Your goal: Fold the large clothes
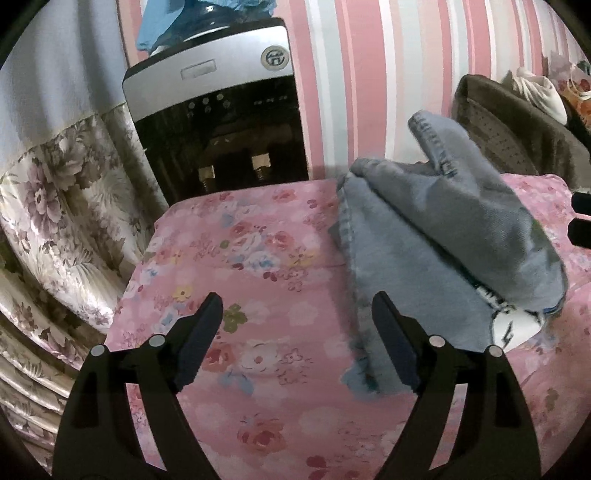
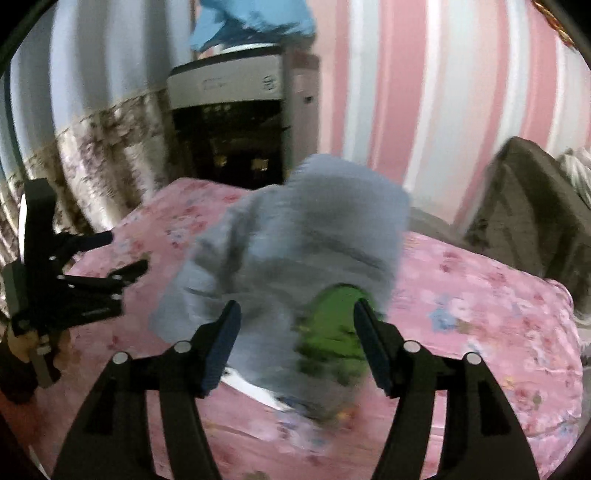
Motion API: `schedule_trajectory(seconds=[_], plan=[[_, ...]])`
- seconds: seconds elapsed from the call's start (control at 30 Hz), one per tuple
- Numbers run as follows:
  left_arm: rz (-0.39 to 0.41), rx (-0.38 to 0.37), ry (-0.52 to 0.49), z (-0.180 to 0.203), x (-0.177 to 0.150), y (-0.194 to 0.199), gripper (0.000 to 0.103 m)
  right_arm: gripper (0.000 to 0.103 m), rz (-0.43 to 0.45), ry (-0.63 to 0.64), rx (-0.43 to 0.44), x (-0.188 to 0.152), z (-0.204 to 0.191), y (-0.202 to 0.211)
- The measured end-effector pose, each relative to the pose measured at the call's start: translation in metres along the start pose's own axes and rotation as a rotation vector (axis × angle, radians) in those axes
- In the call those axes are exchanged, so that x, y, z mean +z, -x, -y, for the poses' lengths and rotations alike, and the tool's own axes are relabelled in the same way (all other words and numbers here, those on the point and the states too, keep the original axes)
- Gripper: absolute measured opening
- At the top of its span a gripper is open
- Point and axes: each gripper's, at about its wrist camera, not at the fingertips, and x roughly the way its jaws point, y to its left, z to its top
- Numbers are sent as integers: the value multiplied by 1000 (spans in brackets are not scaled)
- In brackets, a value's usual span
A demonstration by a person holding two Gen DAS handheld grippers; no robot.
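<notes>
A blue-grey denim garment [image 1: 436,221] lies on the pink floral bed cover [image 1: 251,266], folded over itself, with one stitched hem sticking up at the back. My left gripper [image 1: 297,295] is open above the cover, nothing between its fingers, and its right fingertip sits over the garment's left edge. In the right wrist view the garment [image 2: 295,229] is blurred and bunched, showing a green patch [image 2: 332,325]. My right gripper [image 2: 297,303] stands open just in front of it, pads not pressing the cloth. The left gripper [image 2: 127,250] shows at the far left, the right gripper [image 1: 580,216] at the right edge.
A water dispenser [image 1: 218,122] with a blue cloth [image 1: 166,22] on top stands behind the bed. A floral curtain [image 1: 55,206] hangs on the left, beside the bed's edge. A brown padded cushion [image 1: 517,129] stands against the pink striped wall [image 1: 369,74] at the right.
</notes>
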Motion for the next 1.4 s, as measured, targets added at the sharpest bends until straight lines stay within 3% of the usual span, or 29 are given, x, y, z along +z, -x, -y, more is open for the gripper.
schedule_trajectory(seconds=[0.13,0.33,0.5,0.53,0.67,0.73,0.77,0.83,1.03,1.2,1.4], plan=[[22,-31,13,11,14,13,86,64,23,-81,-25,-9,35,-2],[46,-147,63,32,43,24,90,64,23,-223,25,-24,71,-18],[27,-176,-26,80,57,13,93,64,7,-288,104,-33,82,-34],[9,-171,-52,89,55,6,88,64,-1,-297,121,-34,83,-38],[-121,-212,-88,103,37,-36,36,63,-45,-348,216,-41,78,-61],[-120,-247,-58,93,32,-42,28,63,-60,-361,239,-44,72,-72],[-120,-244,-49,89,31,-42,8,63,-67,-373,251,-45,70,-79],[-129,-247,-21,77,29,-44,4,59,-57,-388,238,-45,64,-84],[-105,-237,0,57,18,-32,2,41,-26,-237,144,-32,20,-71],[-99,-195,15,40,-1,-22,2,39,-13,-90,58,-28,-24,-64],[-62,-112,-29,48,-31,-26,5,40,30,-16,-43,-47,-37,-75]])
